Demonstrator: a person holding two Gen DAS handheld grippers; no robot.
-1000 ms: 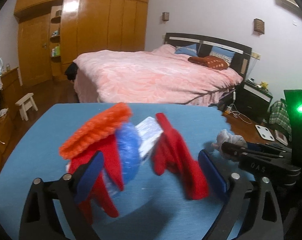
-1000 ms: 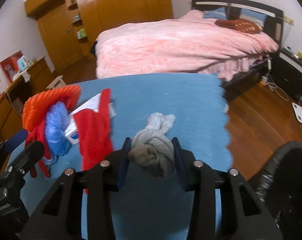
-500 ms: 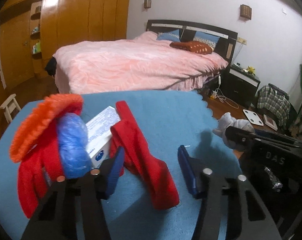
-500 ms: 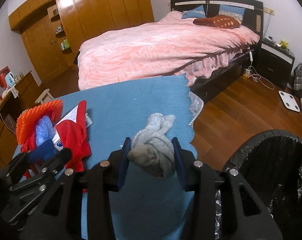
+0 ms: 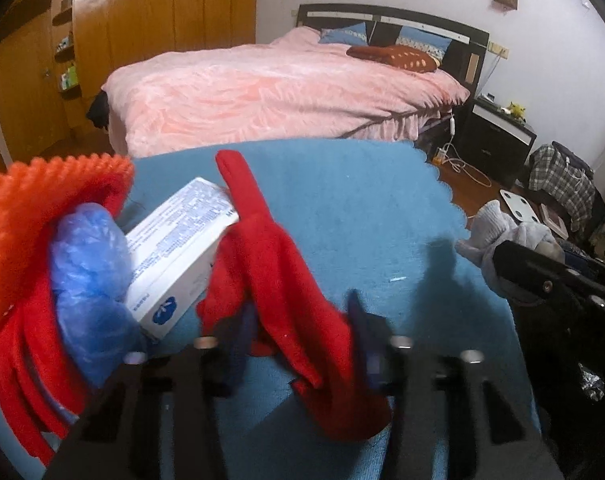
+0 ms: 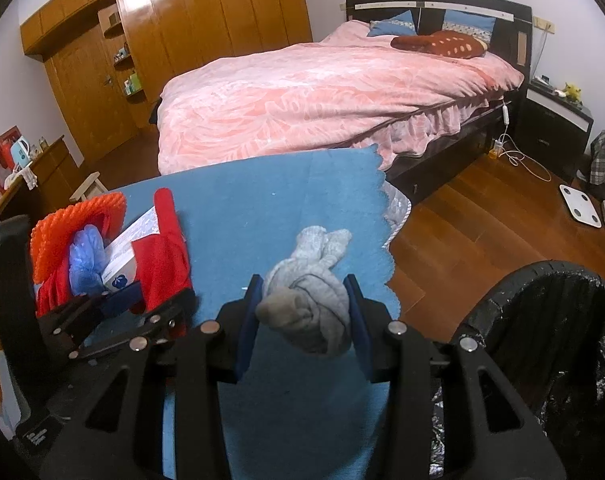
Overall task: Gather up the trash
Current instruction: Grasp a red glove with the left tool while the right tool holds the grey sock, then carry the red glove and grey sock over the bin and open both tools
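In your left wrist view, your left gripper (image 5: 298,344) is closing its 2 blue-padded fingers (image 5: 366,344) around a red cloth (image 5: 286,280) that is lying on the blue table cover (image 5: 362,208); the cloth is sitting between the pads, and motion blur is hiding whether they are pressing it yet. At 10 o'clock from the gripper a white printed box (image 5: 178,252) is leaning against the red cloth, with a crumpled blue plastic bag (image 5: 90,276) just beside it at 9 o'clock and an orange knitted piece (image 5: 34,216) lying over that bag. At 3 o'clock your right gripper (image 5: 542,280) is coming into the frame with a grey cloth bundle (image 5: 498,228). A bed with a pink cover (image 5: 278,92) is standing beyond the table at 12 o'clock. In your right wrist view, your right gripper (image 6: 302,312) is holding the grey cloth bundle (image 6: 310,300) at a narrow opening, both pads pressing its sides, over the near right part of the blue table cover (image 6: 254,208). A black bin (image 6: 562,340) lined with a dark bag is standing on the wooden floor (image 6: 462,232) at 3 o'clock. At 9 o'clock your left gripper (image 6: 142,304) is reaching over the red cloth (image 6: 162,260), with the white printed box (image 6: 122,252), the crumpled blue plastic bag (image 6: 86,260) and the orange knitted piece (image 6: 70,224) beside it.
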